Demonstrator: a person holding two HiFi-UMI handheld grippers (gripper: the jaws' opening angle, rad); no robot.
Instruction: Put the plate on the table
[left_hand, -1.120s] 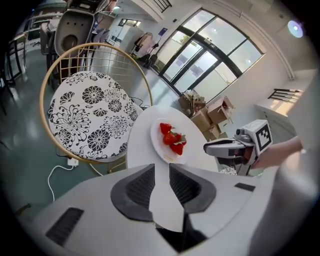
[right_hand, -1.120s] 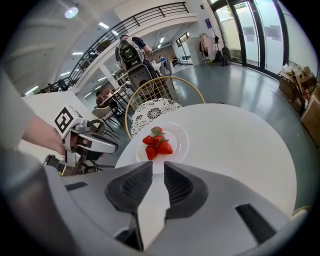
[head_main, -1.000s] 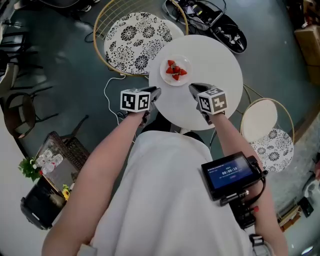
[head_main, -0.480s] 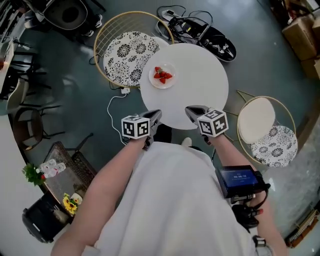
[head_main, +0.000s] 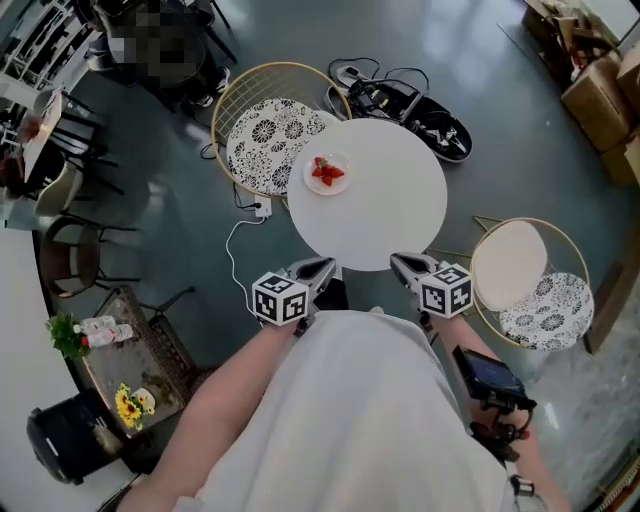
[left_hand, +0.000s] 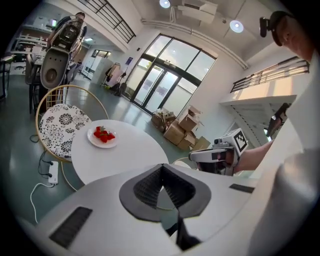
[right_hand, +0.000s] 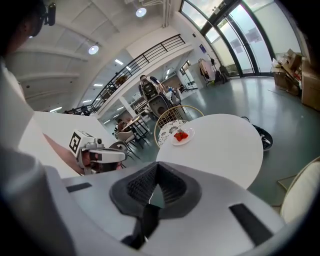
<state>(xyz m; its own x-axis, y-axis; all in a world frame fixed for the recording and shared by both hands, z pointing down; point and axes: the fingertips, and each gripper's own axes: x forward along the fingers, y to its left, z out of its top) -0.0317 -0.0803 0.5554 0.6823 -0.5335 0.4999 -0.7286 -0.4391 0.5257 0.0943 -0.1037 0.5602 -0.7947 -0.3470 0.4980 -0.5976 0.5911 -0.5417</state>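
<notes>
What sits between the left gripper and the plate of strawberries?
Nothing but bare white tabletop: the head view shows that stretch from the left gripper to the plate of strawberries holding no objects.

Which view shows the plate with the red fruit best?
Left gripper view: the plate is largest there, unobstructed, with the red fruit distinct on the white table. Head view shows it from above, small, near the table's far edge. Right gripper view shows it small and oblique.
</notes>
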